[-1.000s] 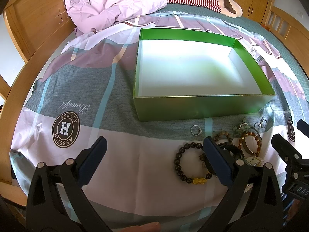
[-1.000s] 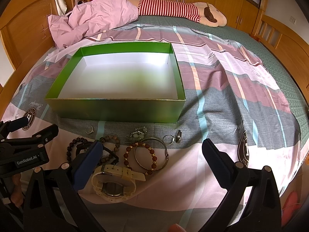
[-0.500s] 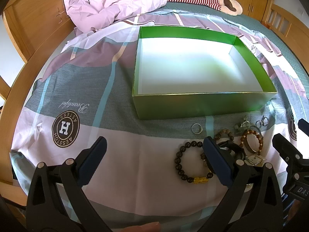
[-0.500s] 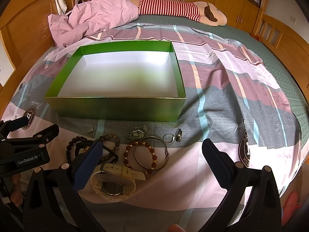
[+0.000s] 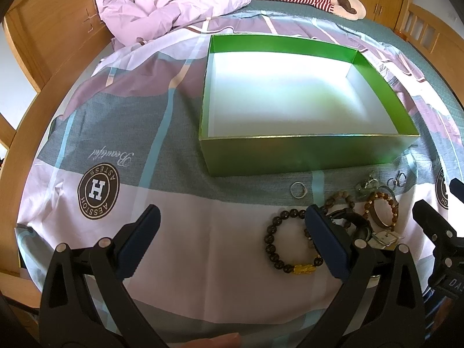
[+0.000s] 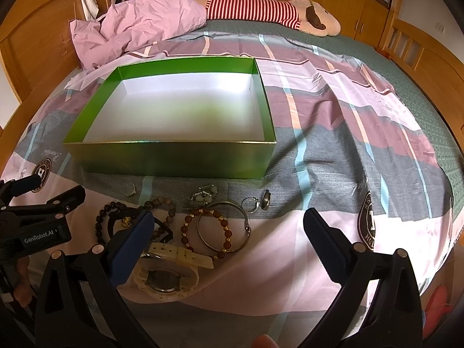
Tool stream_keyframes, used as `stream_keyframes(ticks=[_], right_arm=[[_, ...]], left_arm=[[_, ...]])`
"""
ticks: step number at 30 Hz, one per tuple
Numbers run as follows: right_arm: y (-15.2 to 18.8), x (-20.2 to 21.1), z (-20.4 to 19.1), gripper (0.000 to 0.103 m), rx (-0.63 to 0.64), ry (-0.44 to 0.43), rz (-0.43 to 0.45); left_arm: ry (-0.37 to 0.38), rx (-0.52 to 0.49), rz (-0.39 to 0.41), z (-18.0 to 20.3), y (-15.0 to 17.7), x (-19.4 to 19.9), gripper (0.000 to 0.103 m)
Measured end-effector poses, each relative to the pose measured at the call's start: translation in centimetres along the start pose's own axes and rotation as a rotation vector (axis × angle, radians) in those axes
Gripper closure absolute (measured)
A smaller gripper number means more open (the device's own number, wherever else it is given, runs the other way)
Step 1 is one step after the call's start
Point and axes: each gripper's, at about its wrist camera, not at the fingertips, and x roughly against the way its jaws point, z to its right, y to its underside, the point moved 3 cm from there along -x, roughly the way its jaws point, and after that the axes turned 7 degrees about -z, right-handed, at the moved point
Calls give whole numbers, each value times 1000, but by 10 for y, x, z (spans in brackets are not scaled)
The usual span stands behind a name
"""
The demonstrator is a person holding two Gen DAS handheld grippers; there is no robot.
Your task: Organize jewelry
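I have both grippers hanging low over the near edge of the bed, and neither is grasping anything. In the left wrist view my left gripper (image 5: 232,232) sits at the bottom of the frame with its fingers spread wide, the right finger's blue pad (image 5: 324,243) overlapping the dark bead bracelet (image 5: 290,243) with the gold charm, lower right of centre. Just above that bracelet a small silver ring (image 5: 298,189) lies alone on the grey band of the bedsheet (image 5: 174,150). The green box (image 5: 304,153) fills the upper middle of both views, open-topped, white inside and holding nothing that I can see. In the right wrist view my right gripper (image 6: 229,232) is likewise released, fingers wide apart at the bottom of the frame. The rest of the jewelry lies between it and the box's front wall: a cream wristwatch (image 6: 165,278) lowest and nearest the left finger, a reddish bead bracelet (image 6: 206,232) overlapping a thin metal bangle (image 6: 223,226), a brown wooden bead bracelet (image 6: 162,206) to the left of those, a small silvery cluster (image 6: 203,195) above, and two small rings (image 6: 255,201) to the right. A crumpled pink quilt (image 6: 139,29) and a striped plush toy (image 6: 261,11) lie along the top of the frame.
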Motion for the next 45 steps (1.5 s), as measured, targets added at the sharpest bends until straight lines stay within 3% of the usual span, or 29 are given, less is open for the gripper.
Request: stream_keyframes(ticks=[3,6,8,11,14,19,27,30,32,37,41,45], right_arm=[[5,-5,1,3,24,-8,-34],[15,-13,4,13,25,-37,-80],[21,-16,3,34,37,-59,-102],[28,-15,-4,53,85,-72,-114],[32,-17,-16,56,132,-113,-132],[34,-26,-29,56,150,-129,-156],[38,-37,-36,56,174,-114,-177],[40,-39,-39,62,182,-107,-183],[40,-40,-41,73,184,-114,-189],[40,-38,-42,90,185,-108,-178],[36,-34,-39,97,170,-124,-160],[33,-31,-36,98,164,-117,-155]], left_arm=[[1,-11,-29,-1,1,-5,4],[-2,-27,-44,1,2,-9,4],[4,-47,-49,4,3,-11,4],[27,-81,-53,12,6,-13,5],[50,-93,-60,18,8,-16,11],[75,-74,-100,23,8,-32,35],[75,-86,-127,33,8,-48,37],[81,-99,-149,38,10,-53,49],[75,-104,-140,41,12,-54,51],[88,-95,-136,40,15,-50,88],[107,-75,-137,35,15,-48,91],[125,-49,-122,29,13,-43,93]])
